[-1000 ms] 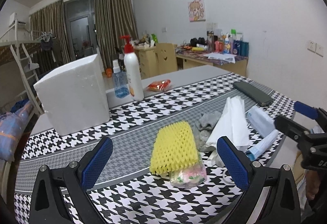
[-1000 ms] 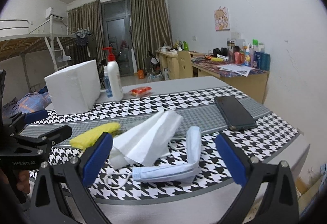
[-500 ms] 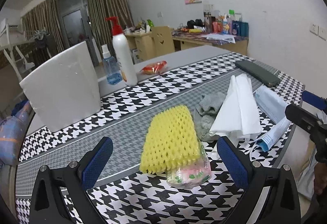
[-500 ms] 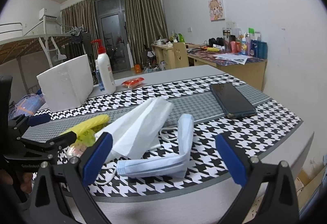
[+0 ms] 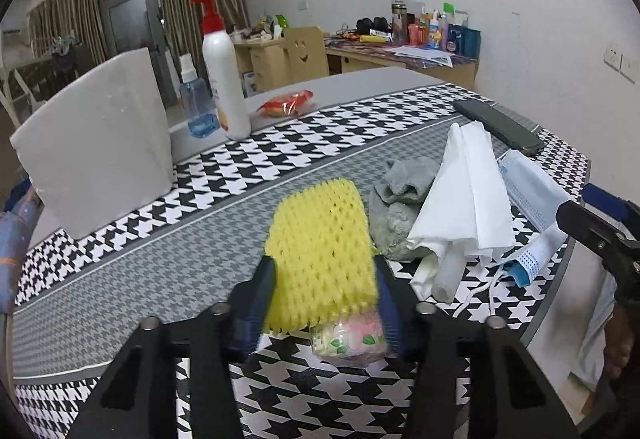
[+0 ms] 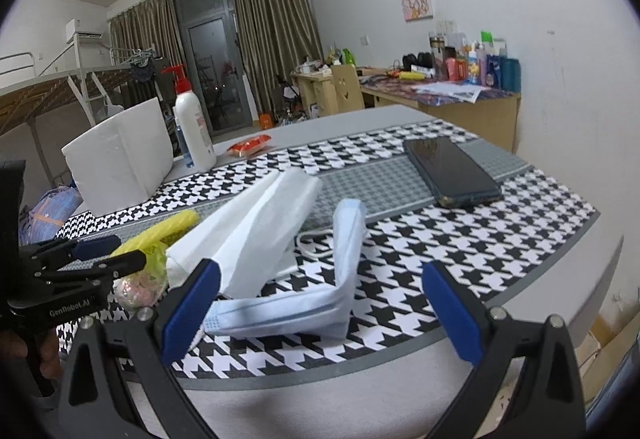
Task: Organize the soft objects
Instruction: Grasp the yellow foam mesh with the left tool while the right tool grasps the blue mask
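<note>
Dorm-room worktop (image 5: pixel 168 263), houndstooth cloth — soft goods in a loose heap, two hand-held grippers working.

Left gripper (image 5: pixel 324 299): its jaws have just been closing and now clamp the near end of the yellow foam net (image 5: pixel 320 251), a ribbed, springy mesh sleeve, with a crinkly clear packet (image 5: pixel 348 335) of pink-and-green print trapped under it between the same jaws. Beyond the jaws, to their right: a grey sock (image 5: pixel 396 207), limp and nubbly; folded white tissue (image 5: pixel 464 207), thin and creased; a pleated blue face mask (image 6: pixel 304 311), bent double, lying between the wide-apart, empty jaws of the right gripper (image 6: pixel 316 307). Risks, as judged — the slick packet could slide out of the grip when lifted; the foam may compress and spring free; the mask's ear loop could snag the tissue and drag it along.
</note>
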### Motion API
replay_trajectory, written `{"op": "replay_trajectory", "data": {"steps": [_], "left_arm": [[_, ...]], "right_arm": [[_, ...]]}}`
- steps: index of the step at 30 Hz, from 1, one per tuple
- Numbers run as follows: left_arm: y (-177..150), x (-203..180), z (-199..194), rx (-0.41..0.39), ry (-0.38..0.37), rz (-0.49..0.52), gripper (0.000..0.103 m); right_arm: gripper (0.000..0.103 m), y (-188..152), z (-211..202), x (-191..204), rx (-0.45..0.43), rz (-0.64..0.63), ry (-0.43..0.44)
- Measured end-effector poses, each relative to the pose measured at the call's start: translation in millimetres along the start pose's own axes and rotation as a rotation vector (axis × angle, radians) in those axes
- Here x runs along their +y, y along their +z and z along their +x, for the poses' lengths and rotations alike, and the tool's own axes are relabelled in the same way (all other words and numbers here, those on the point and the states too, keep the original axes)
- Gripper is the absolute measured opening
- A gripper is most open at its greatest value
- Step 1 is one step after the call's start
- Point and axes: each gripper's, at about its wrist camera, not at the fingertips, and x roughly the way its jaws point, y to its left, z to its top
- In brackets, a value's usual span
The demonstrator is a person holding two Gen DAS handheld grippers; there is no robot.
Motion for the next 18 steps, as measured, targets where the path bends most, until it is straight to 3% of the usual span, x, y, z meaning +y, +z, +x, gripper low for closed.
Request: {"op": "replay_trajectory", "data": {"steps": [5, 9, 15, 18], "left_arm": [[-2, 1, 1, 0.015, -0.017, -0.009, 0.027], [-3, 1, -1, 0.015, -0.021, -0.012, 0.021], [-4, 3, -6, -0.003, -0.026, -0.02, 0.016], [-5, 4, -8, -0.006, -0.029, -0.02, 0.015]], "right_arm": [[0.102, 0, 8, -6, 0.045, 0.042, -0.022], [0.096, -2, 11, -7, 0.064, 0.048, -0.018], [0.074, -6, 18, -8, 0.113, 0.062, -0.002], [0.054, -7, 22, -9, 0.146, 0.07, 0.006]]}}
